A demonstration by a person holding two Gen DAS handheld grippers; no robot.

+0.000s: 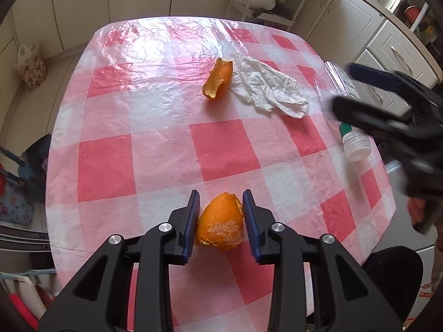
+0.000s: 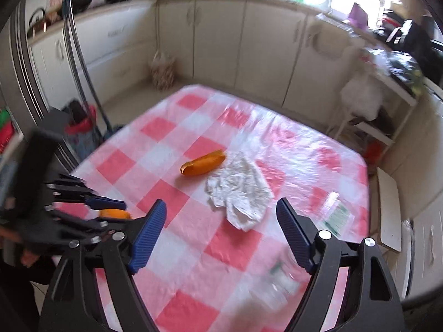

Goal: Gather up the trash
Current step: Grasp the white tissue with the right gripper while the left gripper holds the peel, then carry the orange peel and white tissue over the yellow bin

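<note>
My left gripper (image 1: 221,202) is shut on a piece of orange peel (image 1: 220,225) near the table's front edge; it also shows in the right wrist view (image 2: 115,213). A second orange peel (image 1: 218,78) (image 2: 203,162) lies mid-table beside a crumpled white tissue (image 1: 272,88) (image 2: 239,191). A clear plastic bottle (image 1: 343,110) with a white cap lies at the right edge; it is blurred in the right wrist view (image 2: 279,276). My right gripper (image 2: 221,215) is open and empty, above the table short of the tissue, and appears blurred over the bottle in the left wrist view (image 1: 343,88).
The table (image 1: 105,166) has a pink and white checked plastic cloth. Cream kitchen cabinets (image 2: 216,36) surround it. A floral bag (image 1: 29,67) sits on the floor at the left, a white shelf rack (image 1: 265,5) stands behind the table, and a chair (image 1: 33,166) is at the left.
</note>
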